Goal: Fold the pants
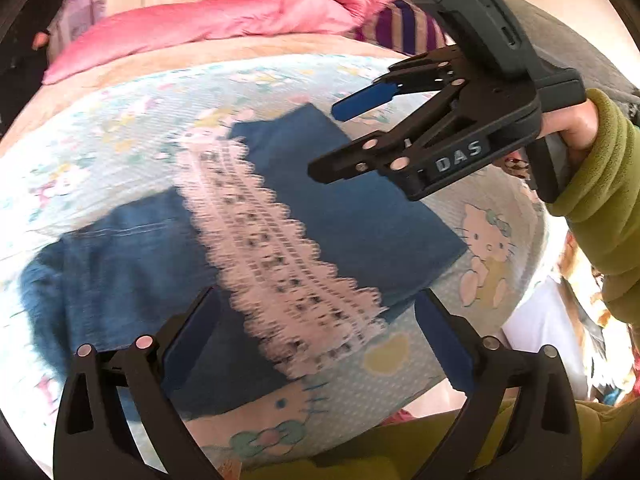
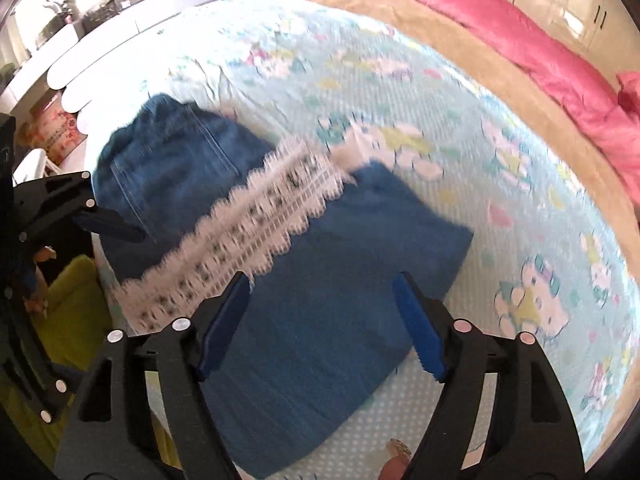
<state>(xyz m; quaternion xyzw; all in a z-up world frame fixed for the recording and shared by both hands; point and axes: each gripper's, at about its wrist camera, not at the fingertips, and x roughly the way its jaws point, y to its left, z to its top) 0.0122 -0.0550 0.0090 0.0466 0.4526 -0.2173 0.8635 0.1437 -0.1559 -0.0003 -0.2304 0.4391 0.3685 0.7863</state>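
Observation:
Blue denim pants (image 1: 344, 208) with a white lace band (image 1: 276, 248) lie folded on the bed; they also show in the right wrist view (image 2: 328, 280), with the lace band (image 2: 240, 232) across them. My left gripper (image 1: 316, 340) is open and empty, held above the pants' near edge. My right gripper (image 2: 320, 328) is open and empty above the folded leg part. The right gripper also shows in the left wrist view (image 1: 340, 140), hovering over the pants' far end. The left gripper's fingertip (image 2: 116, 224) shows at the left of the right wrist view.
A Hello Kitty bedsheet (image 1: 120, 140) covers the bed (image 2: 400, 100). A pink quilt (image 1: 192, 28) lies along the far side, also in the right wrist view (image 2: 540, 64). Shelves with clutter (image 2: 100, 4) stand beyond the bed's edge. My olive-green sleeve (image 1: 600, 208) is at right.

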